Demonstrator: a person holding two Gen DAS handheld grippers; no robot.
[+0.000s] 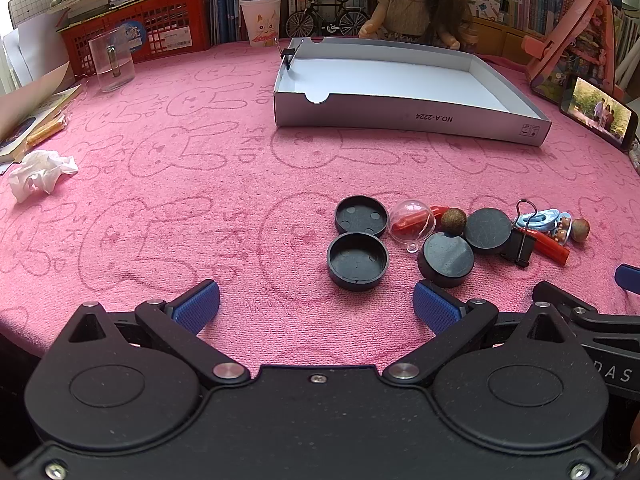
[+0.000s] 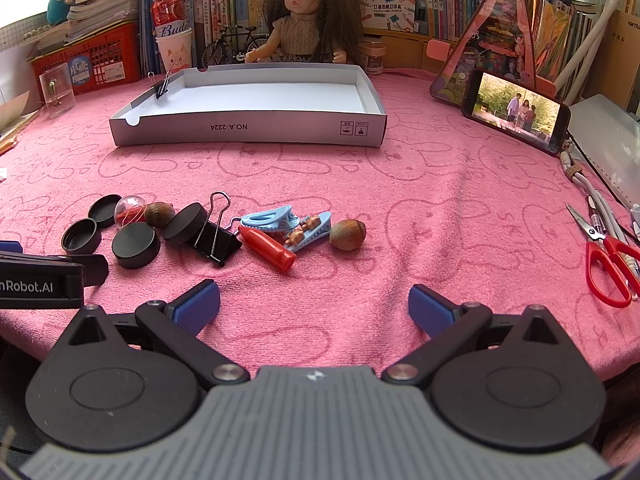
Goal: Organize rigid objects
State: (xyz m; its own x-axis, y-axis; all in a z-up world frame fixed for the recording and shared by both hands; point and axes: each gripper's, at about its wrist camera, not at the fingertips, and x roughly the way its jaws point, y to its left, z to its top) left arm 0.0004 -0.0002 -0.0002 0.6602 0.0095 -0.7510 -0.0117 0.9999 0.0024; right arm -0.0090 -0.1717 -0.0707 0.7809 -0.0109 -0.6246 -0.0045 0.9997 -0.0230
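Claws both gape wide and empty: left claw (image 1: 316,300) near black caps (image 1: 357,260), right claw (image 2: 314,300) over bare cloth (image 2: 400,208).

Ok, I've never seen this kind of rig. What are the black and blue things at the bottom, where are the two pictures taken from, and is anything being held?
Each picture comes from a camera on a hand-held two-finger gripper, looking forward along its blue-padded fingers. One shows the left gripper, the other the right gripper. Both are open and hold nothing. On the pink bunny-print towel lies a cluster of small items: round black caps, a large black binder clip, a red plastic tube, blue hair clips and a brown nut. Behind sits a shallow white cardboard tray with a small binder clip on its rim.
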